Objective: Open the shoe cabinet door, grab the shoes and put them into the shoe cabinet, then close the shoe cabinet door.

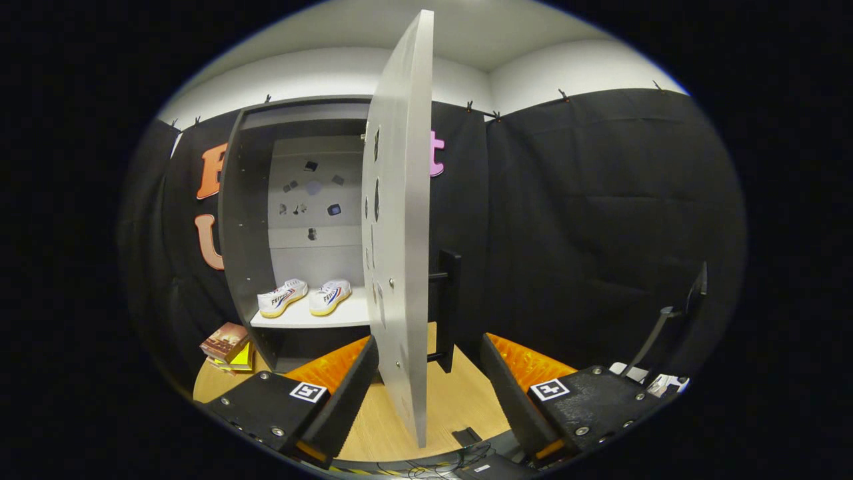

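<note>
The gripper (pixel 426 373) is held open, with one cabinet door (pixel 400 220) edge-on between its fingers. Two shoes (pixel 303 297) are seen beyond, side by side on one shelf (pixel 346 315) inside the shoe cabinet (pixel 243 220).

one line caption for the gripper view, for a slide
Open hand-held gripper faces the edge of the open cabinet door; both shoes sit on the cabinet shelf.

In the shoe cabinet (pixel 245 220), 2 shoes (pixel 304 297) sit side by side on its shelf (pixel 313 319), its door (pixel 400 220) stands swung out edge-on between the gripper's (pixel 426 373) spread fingers, and books (pixel 228 347) lie on the floor (pixel 460 400) left of the cabinet.
</note>
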{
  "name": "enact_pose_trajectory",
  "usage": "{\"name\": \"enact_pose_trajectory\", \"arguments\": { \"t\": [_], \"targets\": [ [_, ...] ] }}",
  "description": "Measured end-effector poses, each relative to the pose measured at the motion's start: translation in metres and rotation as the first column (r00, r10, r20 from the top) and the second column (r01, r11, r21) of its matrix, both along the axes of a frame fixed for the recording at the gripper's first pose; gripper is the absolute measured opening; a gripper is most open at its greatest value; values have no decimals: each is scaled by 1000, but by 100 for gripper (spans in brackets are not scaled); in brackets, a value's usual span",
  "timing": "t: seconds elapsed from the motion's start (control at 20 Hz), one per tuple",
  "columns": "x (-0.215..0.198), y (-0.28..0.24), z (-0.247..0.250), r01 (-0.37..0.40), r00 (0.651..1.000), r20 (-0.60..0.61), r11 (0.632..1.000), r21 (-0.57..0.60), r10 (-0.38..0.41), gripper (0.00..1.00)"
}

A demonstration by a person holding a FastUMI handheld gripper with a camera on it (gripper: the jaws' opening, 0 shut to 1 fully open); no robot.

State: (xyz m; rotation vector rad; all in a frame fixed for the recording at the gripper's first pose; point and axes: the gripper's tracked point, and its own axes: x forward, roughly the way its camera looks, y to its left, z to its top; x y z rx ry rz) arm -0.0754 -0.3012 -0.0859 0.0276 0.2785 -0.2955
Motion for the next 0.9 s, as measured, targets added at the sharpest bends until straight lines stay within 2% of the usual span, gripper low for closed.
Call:
{"name": "enact_pose_trajectory", "arguments": {
  "t": [0.3,0.55,0.9],
  "targets": [
    [7,43,-4,-159,987,23,985,74,157,95],
    [7,51,-4,-173,985,-1,985,25,173,97],
    [5,100,-3,-278,960,-5,960,28,278,97]
  ]
}}
